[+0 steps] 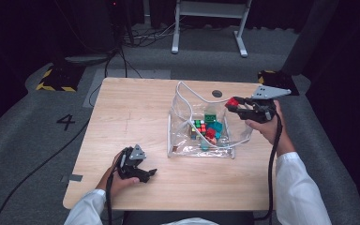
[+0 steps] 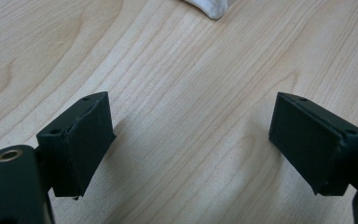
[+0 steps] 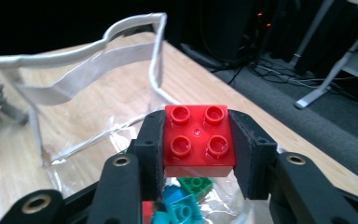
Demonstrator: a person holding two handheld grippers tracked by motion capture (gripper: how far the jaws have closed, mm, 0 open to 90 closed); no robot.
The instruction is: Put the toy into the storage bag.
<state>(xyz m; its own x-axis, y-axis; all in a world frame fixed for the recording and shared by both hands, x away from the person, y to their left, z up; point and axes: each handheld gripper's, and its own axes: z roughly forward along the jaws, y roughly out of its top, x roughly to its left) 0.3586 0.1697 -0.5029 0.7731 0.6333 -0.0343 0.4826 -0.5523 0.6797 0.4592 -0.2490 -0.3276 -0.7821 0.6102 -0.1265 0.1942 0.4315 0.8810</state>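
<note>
My two hand-held grippers, and my white sleeves

My left gripper (image 1: 151,172) and right gripper (image 1: 232,106) are matte black, each topped by a grey three-cornered plate and trailing a black cable. Their jaws carry flat black pads (image 2: 86,140) with small screw holes; brass-coloured eyelets sit in the arms behind. I wear white sleeves (image 1: 300,187).

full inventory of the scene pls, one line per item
red block: 1, red, four studs, clamped in the right gripper above the bag
clear bag: 1, transparent with white trim, mid-table, open top
toys in bag: several, green, teal and red blocks plus a colour cube
table: 1, light wood
black disc: 1, far table edge
white frame: 1, on the floor behind
left gripper: black, open, low over bare table
right gripper: black, shut on the block
</note>
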